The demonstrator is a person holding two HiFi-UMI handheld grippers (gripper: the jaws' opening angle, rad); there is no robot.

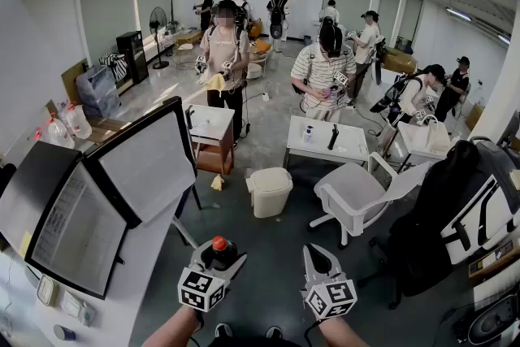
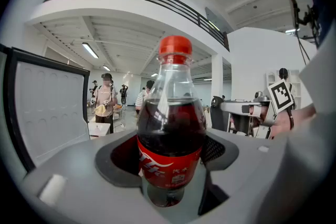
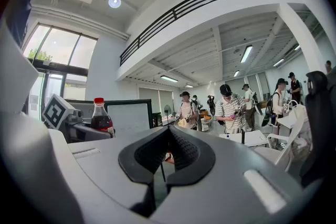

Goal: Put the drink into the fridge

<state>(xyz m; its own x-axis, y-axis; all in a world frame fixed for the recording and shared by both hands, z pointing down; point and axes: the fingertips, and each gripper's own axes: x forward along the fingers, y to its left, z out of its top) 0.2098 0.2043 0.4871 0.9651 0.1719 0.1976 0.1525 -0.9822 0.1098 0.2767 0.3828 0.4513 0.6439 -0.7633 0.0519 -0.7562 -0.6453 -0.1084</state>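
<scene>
Crowded office, grey floor (image 1: 276, 248); the fridge door (image 1: 150, 166) at left hides the fridge's inside. The left gripper (image 1: 218, 254) clamps a cola bottle (image 2: 170, 134) whose base is hidden between the jaws. The right gripper (image 1: 319, 254) has its jaws together, empty.

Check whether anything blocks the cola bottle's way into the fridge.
Nothing visible does. The left tool holds the cola bottle, and the fridge door just to its left appears open. The fridge's inside is not shown.

My tongs (image 2: 171, 157) grip the cola bottle (image 2: 171, 128) upright, red cap on. A dark-framed fridge door (image 2: 50, 107) stands at left.
</scene>
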